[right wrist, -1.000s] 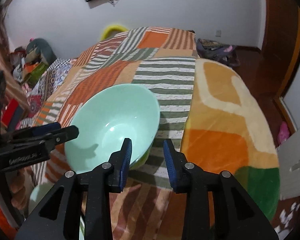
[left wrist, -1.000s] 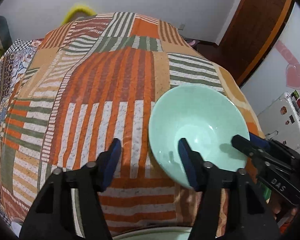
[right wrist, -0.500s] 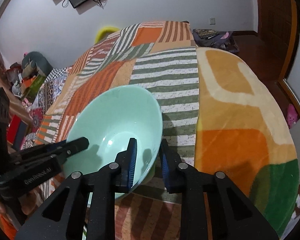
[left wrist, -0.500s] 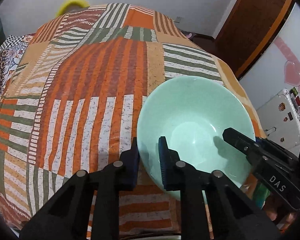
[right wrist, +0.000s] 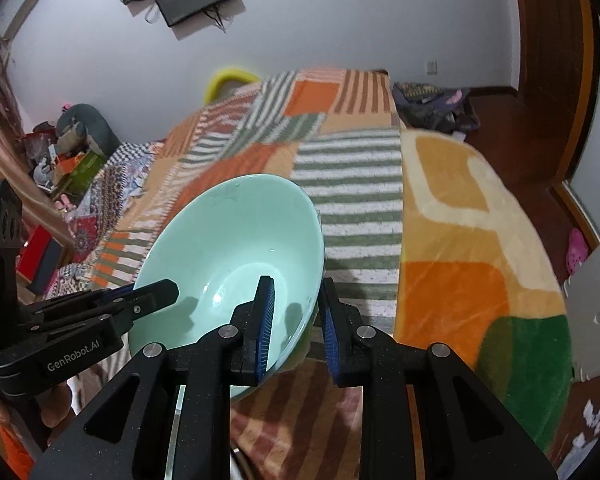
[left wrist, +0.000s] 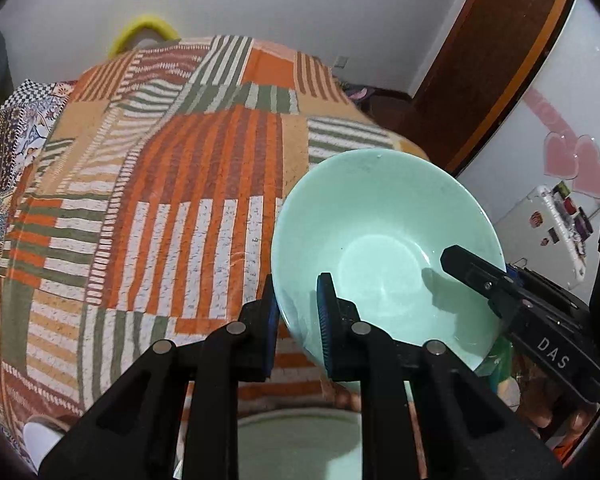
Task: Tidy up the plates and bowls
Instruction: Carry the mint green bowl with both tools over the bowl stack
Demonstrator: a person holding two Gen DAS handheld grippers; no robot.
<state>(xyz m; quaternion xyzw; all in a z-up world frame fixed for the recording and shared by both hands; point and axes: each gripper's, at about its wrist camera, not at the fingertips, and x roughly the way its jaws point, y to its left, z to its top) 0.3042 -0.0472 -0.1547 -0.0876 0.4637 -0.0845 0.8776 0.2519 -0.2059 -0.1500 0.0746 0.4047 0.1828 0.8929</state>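
White walls and a dark wooden door frame were noted behind a bed covered by a striped patchwork blanket (left wrist: 160,208) in the left wrist view. A mint-green bowl (left wrist: 384,248) was seen tilted above the blanket's right part, its near-left rim pinched by the left gripper (left wrist: 296,312), jaws closed down onto the wall. At the bowl's right rim the right gripper (left wrist: 496,284) was recorded clamped likewise. A pale plate (left wrist: 296,444) was visible at the bottom edge. In the right wrist view, the bowl (right wrist: 228,248) was seen gripped at its near-right rim by the right gripper (right wrist: 296,316), blue pads (right wrist: 266,320) on either side, with the left gripper (right wrist: 140,300) holding the opposite rim.
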